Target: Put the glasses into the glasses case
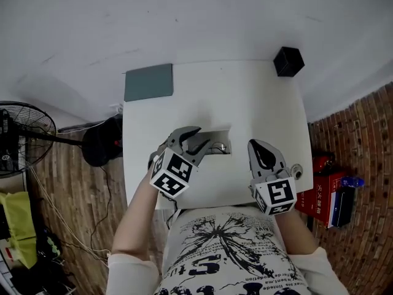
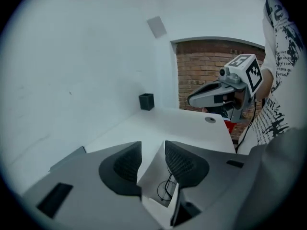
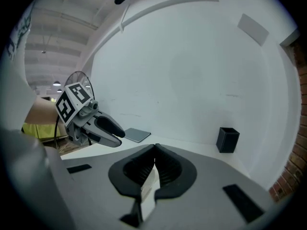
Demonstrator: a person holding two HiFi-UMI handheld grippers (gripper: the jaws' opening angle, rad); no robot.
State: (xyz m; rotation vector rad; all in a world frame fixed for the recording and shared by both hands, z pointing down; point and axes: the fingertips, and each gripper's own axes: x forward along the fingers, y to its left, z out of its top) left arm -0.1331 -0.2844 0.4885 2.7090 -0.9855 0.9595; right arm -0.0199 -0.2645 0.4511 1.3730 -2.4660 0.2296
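Observation:
A white glasses case (image 1: pixel 222 134) lies open on the white table (image 1: pixel 245 97), and the thin-framed glasses (image 1: pixel 218 147) rest inside it. My left gripper (image 1: pixel 204 136) hovers just above the case's left end, its jaws open and empty. Looking down between those jaws in the left gripper view (image 2: pixel 153 147), I see the glasses (image 2: pixel 165 188) in the case (image 2: pixel 156 169) below. My right gripper (image 1: pixel 253 144) hangs to the right of the case, apart from it, jaws shut tip to tip (image 3: pixel 154 150). Only a white sliver shows in the slit behind the tips.
A grey pad (image 1: pixel 148 82) lies at the table's far left corner and a black square holder (image 1: pixel 288 61) at the far right corner. A round cable hole (image 1: pixel 296 171) sits near the right edge. A fan (image 1: pixel 21 137) stands on the floor left, red boxes (image 1: pixel 325 183) right.

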